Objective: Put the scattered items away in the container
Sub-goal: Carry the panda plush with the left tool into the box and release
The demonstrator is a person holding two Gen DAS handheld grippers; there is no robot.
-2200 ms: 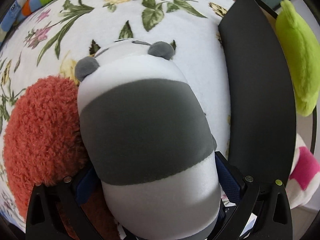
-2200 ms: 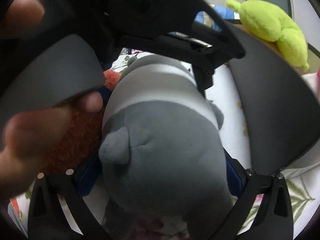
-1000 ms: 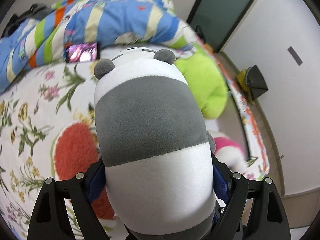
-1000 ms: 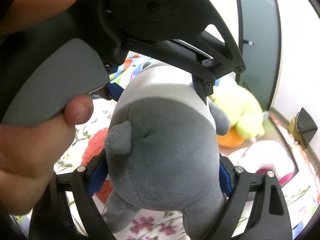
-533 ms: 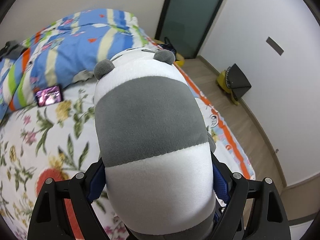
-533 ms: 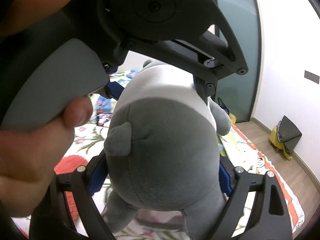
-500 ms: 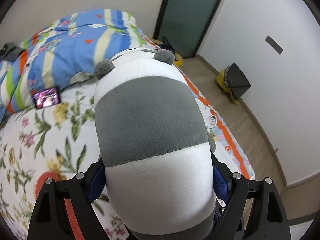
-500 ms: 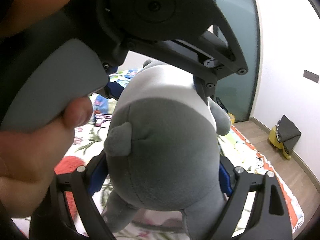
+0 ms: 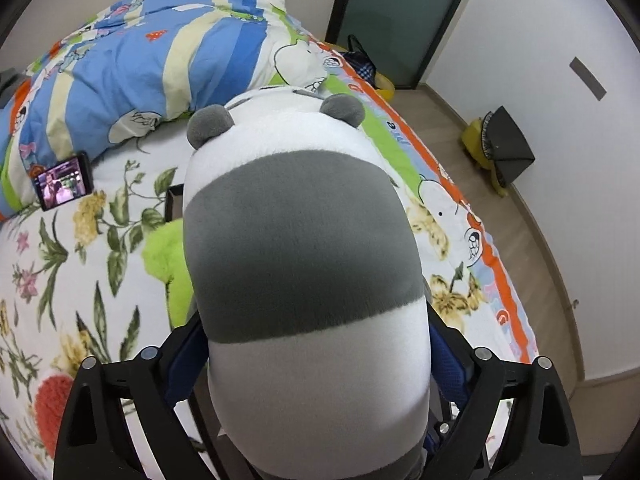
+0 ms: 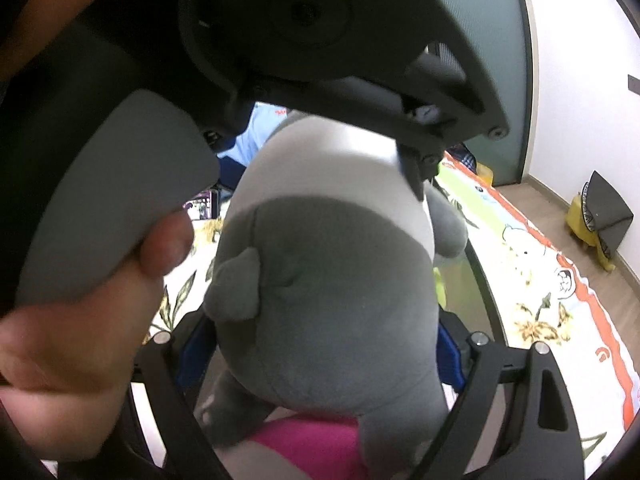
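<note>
A grey and white panda plush (image 9: 300, 264) hangs between both grippers over the flowered bed. My left gripper (image 9: 316, 364) has its jaws opening around the plush's white body; its blue pads (image 9: 186, 360) stand just off the sides. My right gripper (image 10: 320, 344) is shut on the grey rear of the panda plush (image 10: 328, 288). The black container's rim (image 10: 486, 292) curves under the plush, and its corner (image 9: 172, 204) shows by a green plush (image 9: 164, 252). A pink plush (image 10: 312, 440) lies below. A hand (image 10: 80, 320) holds the left gripper's handle.
A striped blue quilt (image 9: 140, 48) is bunched at the head of the bed, with a lit phone (image 9: 62, 186) beside it. A red fluffy item (image 9: 52, 408) lies on the flowered sheet. Right of the bed are bare floor, a dark door (image 9: 400, 12) and a yellow toy (image 9: 492, 152).
Both grippers carried the panda sideways over the bed; the green plush, pink plush and black container came back into view beneath it. The left jaws spread a little off the plush.
</note>
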